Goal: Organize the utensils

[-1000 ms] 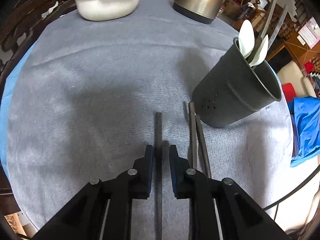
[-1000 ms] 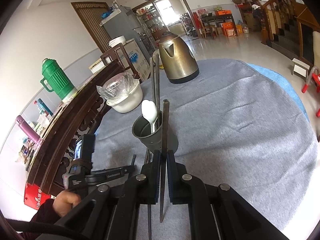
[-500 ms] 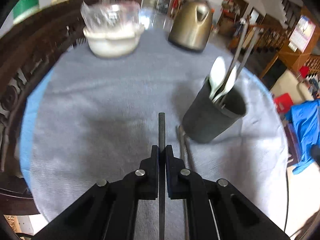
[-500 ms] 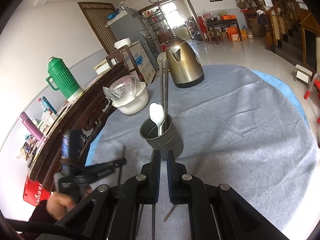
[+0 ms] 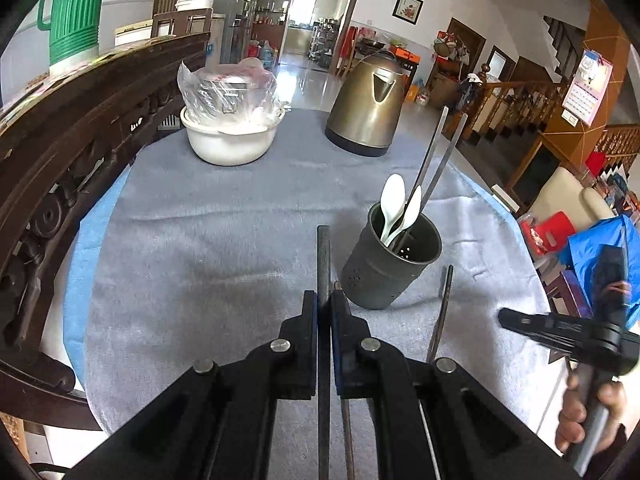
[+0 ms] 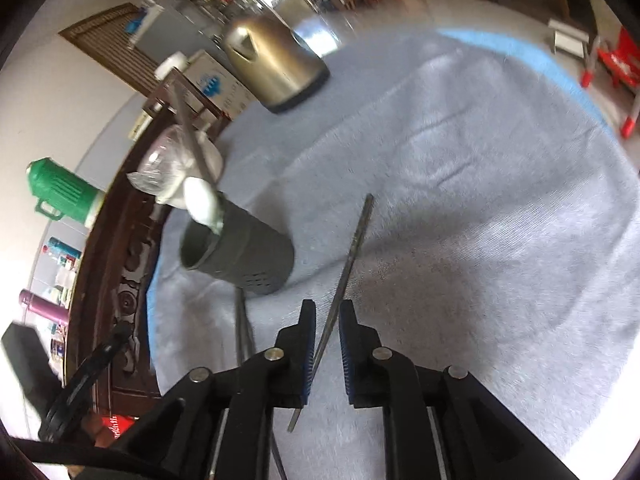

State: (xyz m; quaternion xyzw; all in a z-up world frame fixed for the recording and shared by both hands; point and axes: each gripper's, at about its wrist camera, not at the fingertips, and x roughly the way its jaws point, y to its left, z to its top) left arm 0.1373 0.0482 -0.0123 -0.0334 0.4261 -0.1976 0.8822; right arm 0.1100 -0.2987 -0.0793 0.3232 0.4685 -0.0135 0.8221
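My left gripper (image 5: pixel 324 304) is shut on a dark chopstick (image 5: pixel 323 256), held off the grey tablecloth (image 5: pixel 208 264) and pointing away from me. Just to its right stands the dark utensil cup (image 5: pixel 380 280) with white spoons (image 5: pixel 394 204) and two long metal chopsticks. My right gripper (image 6: pixel 325 328) hangs low over the cloth. Its jaws are opening, and a second chopstick (image 6: pixel 354 244) lies slanted on the cloth between them, with neither pad pressing on it. That chopstick (image 5: pixel 445 300) is right of the cup (image 6: pixel 248 260). Another chopstick (image 6: pixel 240 320) lies near the cup's base.
A brass kettle (image 5: pixel 368 108) and a white bowl (image 5: pixel 232 140) with plastic-wrapped contents stand at the far side. A dark carved wooden rail (image 5: pixel 60 152) runs along the left with a green thermos (image 5: pixel 74 12) behind it. The table's edge curves close on the right.
My left gripper closed on its chopstick and lifted it off the cloth. My right gripper dropped toward the table and rolled. The chopstick it held now lies loose between its parted jaws.
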